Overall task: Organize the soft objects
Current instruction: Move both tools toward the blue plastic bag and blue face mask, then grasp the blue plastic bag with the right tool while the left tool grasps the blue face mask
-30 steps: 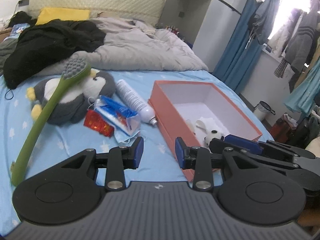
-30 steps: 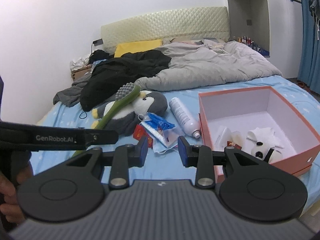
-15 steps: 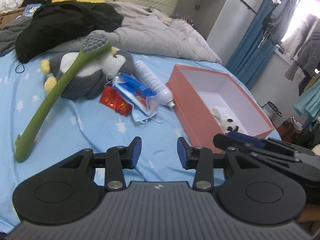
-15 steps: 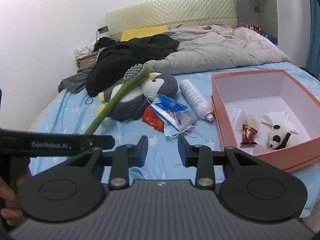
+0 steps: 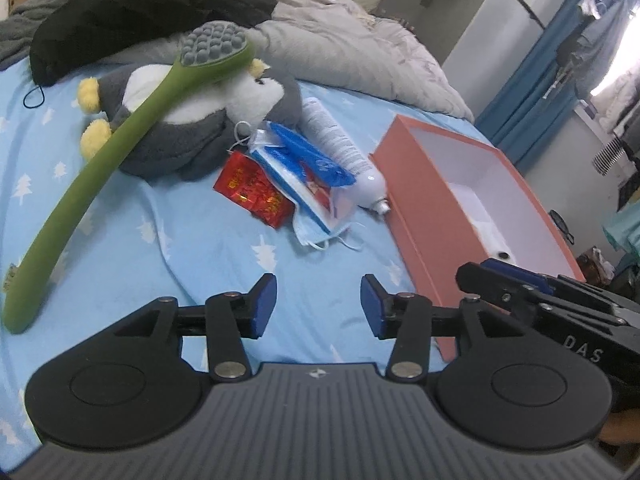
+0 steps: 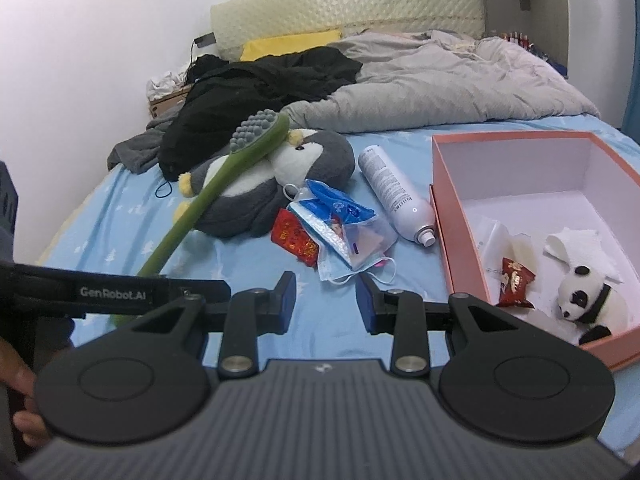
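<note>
You are over a bed with a light-blue sheet (image 5: 192, 240) printed with small white trees; a rumpled grey duvet (image 6: 440, 80) and a black garment (image 6: 256, 92) lie toward the headboard.

The penguin plush (image 5: 200, 120) lies on the sheet, ahead and to the left of your left gripper (image 5: 318, 306). A long green brush (image 5: 100, 168) leans across the penguin, its grey nubbed head resting up by the plush's head and its handle running down to the sheet. Just beside the penguin sits a small pile: a red foil packet (image 5: 252, 190), a blue-and-white plastic pouch (image 5: 308, 160) and a blue face mask (image 5: 320, 232) underneath, touching one another. A white spray can (image 5: 340, 148) lies on its side between that pile and the open pink box (image 5: 420, 216), its nozzle close to the box wall.

From your right wrist, the box holds a small panda plush (image 6: 584, 300), a red candy wrapper (image 6: 514, 280), white tissue and clear plastic.

Your left gripper's fingers have just been opening and stand moderately apart over bare sheet, nothing between them. Your right gripper (image 6: 326, 300) has its fingers at a narrower gap, also empty, with the mask just ahead of the tips.
</note>
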`<action>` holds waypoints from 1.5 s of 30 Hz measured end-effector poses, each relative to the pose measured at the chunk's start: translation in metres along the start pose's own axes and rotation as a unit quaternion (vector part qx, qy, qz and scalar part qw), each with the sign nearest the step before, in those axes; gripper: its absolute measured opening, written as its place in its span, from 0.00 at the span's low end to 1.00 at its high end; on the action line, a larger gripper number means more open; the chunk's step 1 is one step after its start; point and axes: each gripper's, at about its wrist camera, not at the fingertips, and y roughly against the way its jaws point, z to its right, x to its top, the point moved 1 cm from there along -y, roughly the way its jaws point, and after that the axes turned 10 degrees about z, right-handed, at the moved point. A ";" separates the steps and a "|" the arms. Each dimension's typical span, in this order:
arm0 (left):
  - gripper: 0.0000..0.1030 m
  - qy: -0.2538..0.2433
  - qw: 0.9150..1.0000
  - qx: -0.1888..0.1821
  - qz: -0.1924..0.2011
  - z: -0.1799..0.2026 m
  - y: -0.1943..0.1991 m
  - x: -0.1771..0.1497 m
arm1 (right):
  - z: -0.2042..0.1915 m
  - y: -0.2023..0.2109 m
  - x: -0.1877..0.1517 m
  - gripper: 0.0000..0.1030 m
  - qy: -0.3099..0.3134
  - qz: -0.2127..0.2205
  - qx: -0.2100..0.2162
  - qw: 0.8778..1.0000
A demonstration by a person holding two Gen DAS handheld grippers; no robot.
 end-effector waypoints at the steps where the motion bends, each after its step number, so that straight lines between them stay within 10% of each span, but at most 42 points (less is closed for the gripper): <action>1: 0.51 0.005 1.000 0.001 -0.001 -0.004 -0.007 0.002 | 0.002 -0.007 0.001 0.35 0.000 -0.003 0.000 1.000; 5: 0.51 0.039 0.999 0.003 -0.007 -0.022 -0.036 0.009 | 0.010 -0.033 0.005 0.58 -0.009 -0.016 0.001 1.000; 20: 0.50 0.154 0.988 -0.033 0.005 -0.083 -0.128 0.025 | 0.023 -0.133 0.021 0.58 0.046 -0.048 0.026 0.997; 31: 0.48 0.167 0.979 -0.094 -0.070 -0.076 -0.202 0.008 | 0.041 -0.212 0.028 0.56 0.071 -0.132 0.038 0.988; 39: 0.08 0.165 0.975 -0.120 -0.089 -0.062 -0.228 -0.003 | 0.059 -0.234 0.021 0.53 0.017 -0.166 0.060 0.984; 45: 0.01 0.127 0.982 -0.112 -0.088 -0.053 -0.235 -0.003 | 0.062 -0.235 0.013 0.32 -0.006 -0.150 0.042 0.988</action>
